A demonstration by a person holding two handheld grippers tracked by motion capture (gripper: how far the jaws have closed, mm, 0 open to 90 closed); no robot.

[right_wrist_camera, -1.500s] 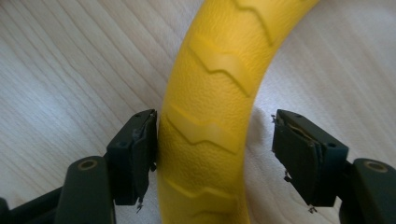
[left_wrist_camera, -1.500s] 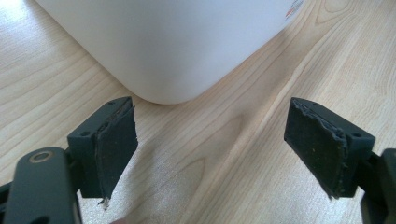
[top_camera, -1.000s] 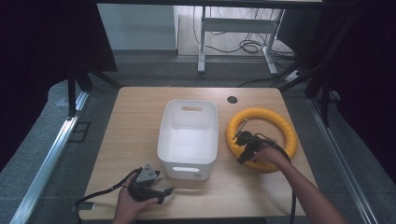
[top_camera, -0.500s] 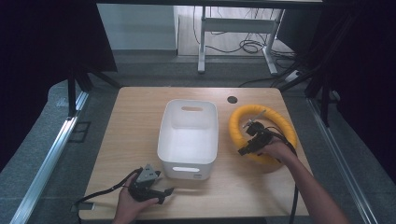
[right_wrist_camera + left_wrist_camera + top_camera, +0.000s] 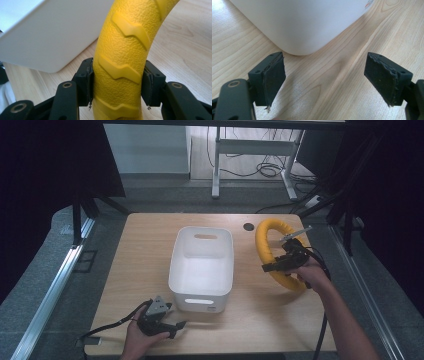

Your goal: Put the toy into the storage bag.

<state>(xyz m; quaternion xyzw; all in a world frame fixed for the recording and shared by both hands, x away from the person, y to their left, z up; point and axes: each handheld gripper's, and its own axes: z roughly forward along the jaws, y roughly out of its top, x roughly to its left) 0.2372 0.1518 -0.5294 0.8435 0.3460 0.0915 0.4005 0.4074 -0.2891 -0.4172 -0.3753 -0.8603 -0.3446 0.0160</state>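
A yellow textured ring [image 5: 268, 242] stands tilted up on edge at the right of the wooden table [image 5: 145, 245], lifted on its left side. My right gripper [image 5: 272, 266] is shut on its near rim; in the right gripper view both pads press the yellow ring [image 5: 120, 52]. A white plastic bin [image 5: 202, 267] sits mid-table, and its wall [image 5: 42, 35] lies just left of the ring. My left gripper [image 5: 175, 326] rests open near the front edge, pointing at the bin's corner [image 5: 299, 22], nothing between its pads [image 5: 273, 80].
A dark round hole [image 5: 248, 226] marks the tabletop at the back. Black curtains flank the table, with a metal rail [image 5: 50, 290] along the left. A white desk frame [image 5: 250, 150] and cables stand beyond the table.
The right gripper has raised the yellow ring from flat on the table to standing on edge, swinging it towards the bin. The left gripper has stayed put.
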